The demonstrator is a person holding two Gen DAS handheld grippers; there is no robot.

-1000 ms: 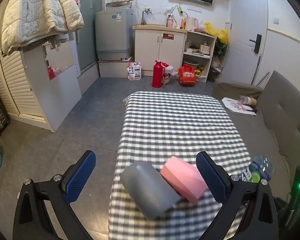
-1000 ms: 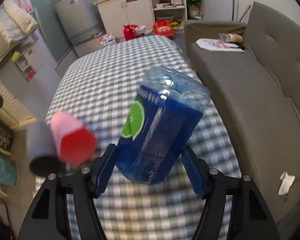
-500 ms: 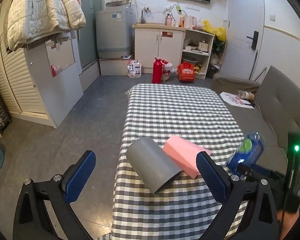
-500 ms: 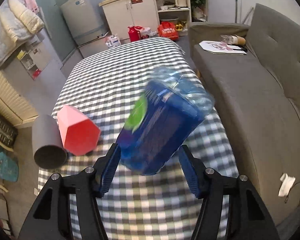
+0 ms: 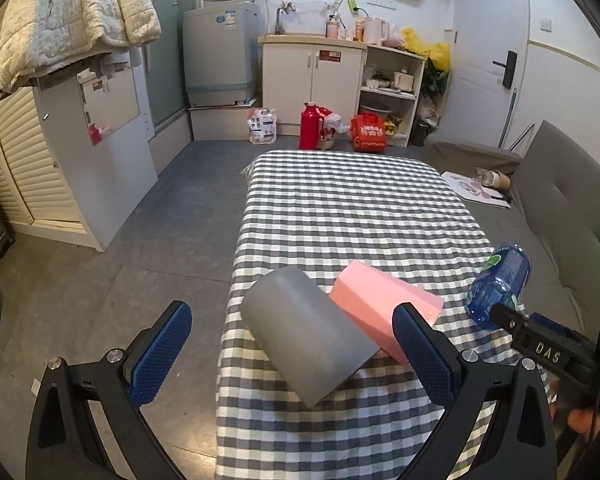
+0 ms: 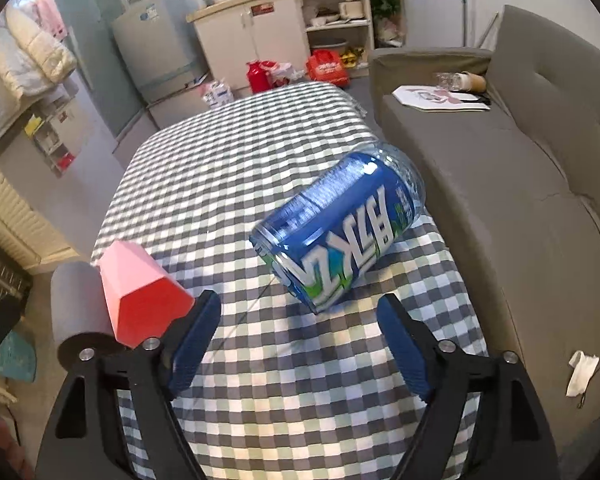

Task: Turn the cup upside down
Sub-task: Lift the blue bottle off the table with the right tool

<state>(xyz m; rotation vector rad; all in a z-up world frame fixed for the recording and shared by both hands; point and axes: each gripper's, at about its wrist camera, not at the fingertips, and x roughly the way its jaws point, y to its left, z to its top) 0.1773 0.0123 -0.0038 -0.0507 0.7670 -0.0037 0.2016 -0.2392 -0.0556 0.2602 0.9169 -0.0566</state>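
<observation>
A clear cup with a blue label lies tilted on its side near the right edge of the checked table. My right gripper is open just behind it, fingers wide apart and not touching it. From the left wrist view the same blue cup shows at the far right, with the right gripper beside it. A grey cup and a pink hexagonal cup lie on their sides, touching. My left gripper hangs open in front of them, holding nothing.
A grey sofa runs along the table's right side, with papers on its far end. The floor drops away to the table's left. Cabinets, a washer and red bags stand beyond the table's far end.
My right gripper has opened and let go of the blue cup, which has tipped over onto its side. The left gripper has pulled back a little from the grey and pink cups.
</observation>
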